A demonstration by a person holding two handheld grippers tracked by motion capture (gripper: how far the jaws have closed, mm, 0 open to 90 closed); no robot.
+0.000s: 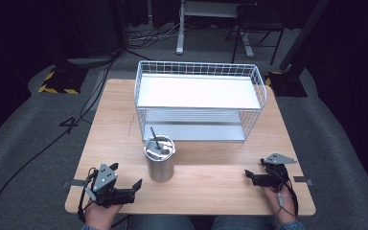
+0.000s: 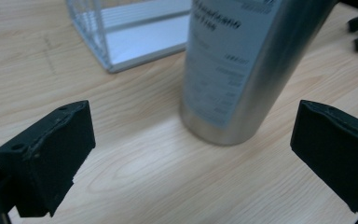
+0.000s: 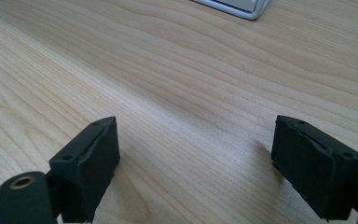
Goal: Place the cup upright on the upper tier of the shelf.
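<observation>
A steel canister [image 1: 159,163] stands upright on the wooden table [image 1: 211,191], in front of the white wire rack [image 1: 199,98]. A dark rod sticks up out of its top. My left gripper [image 1: 125,176] rests near the front left edge, open, pointing toward the canister and a short way from it. In the left gripper view the labelled canister [image 2: 242,70] stands just beyond the open left gripper [image 2: 193,154], slightly right of centre. My right gripper [image 1: 255,168] lies at the front right, open, over bare wood. Nothing sits between the pads of the right gripper [image 3: 203,163].
The two-level wire rack has white shelves and takes up the table's back half; its corner [image 2: 105,37] is near the canister, and another corner [image 3: 242,7] lies ahead of the right gripper. Floor cables and stands lie beyond the table.
</observation>
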